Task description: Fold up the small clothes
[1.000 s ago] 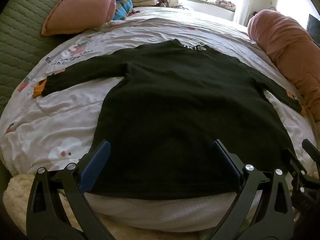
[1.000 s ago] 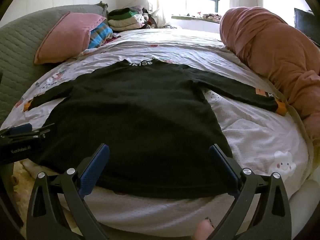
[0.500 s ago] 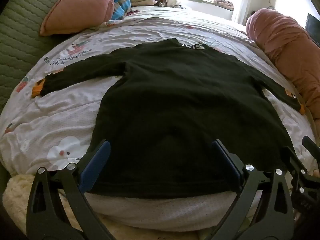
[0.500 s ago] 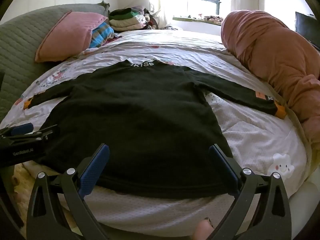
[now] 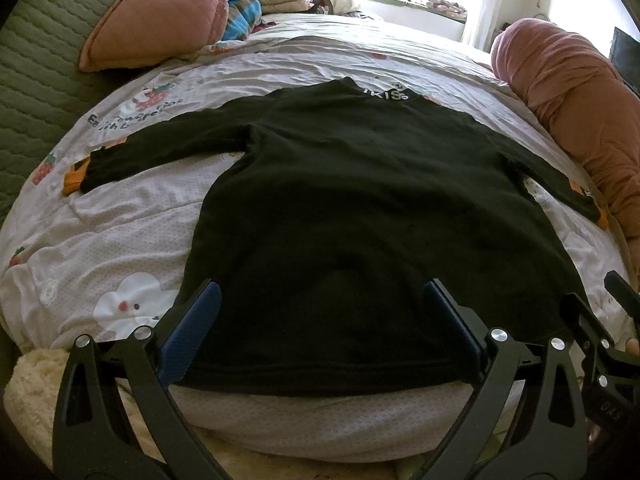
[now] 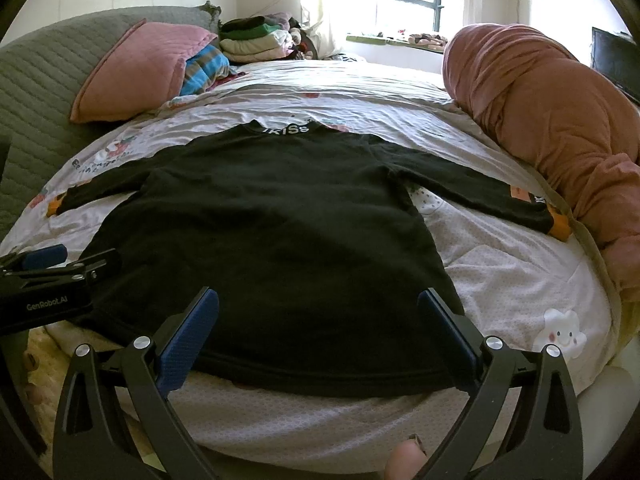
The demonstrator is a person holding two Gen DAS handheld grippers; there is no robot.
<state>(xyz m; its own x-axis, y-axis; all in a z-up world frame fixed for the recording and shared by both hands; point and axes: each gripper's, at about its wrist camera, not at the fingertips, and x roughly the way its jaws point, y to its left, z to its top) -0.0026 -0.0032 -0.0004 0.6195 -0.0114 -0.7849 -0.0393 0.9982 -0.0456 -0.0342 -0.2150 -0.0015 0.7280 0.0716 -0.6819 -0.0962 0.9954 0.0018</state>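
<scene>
left tool [image 5: 320, 312]: hovering low over the hem of the shirt, fingers pointing forward along the bed, jaws spread wide, gripping nothing
left tool fingers [image 5: 198, 316]: blue pads facing inward, straddling the left half of the hem, not pinching fabric
right tool [image 6: 318, 316]: sitting level at the near edge of the bed, aiming up the shirt's length, jaws spread wide, holding nothing
tool spacing: the two tools are sitting side by side along the hem; the left one is showing at the left edge of the right wrist view
shirt [image 5: 360, 208]: black long-sleeve, lying flat and unfolded on the bed, collar with white lettering pointing away toward the window, both sleeves stretching outward, orange cuffs showing
bed [image 5: 120, 240]: white printed sheet carrying the shirt
pink pillow [image 6: 136, 68]: leaning at the far left, well apart from the shirt
pink duvet roll [image 6: 540, 120]: lying along the right side, just beside the right cuff
</scene>
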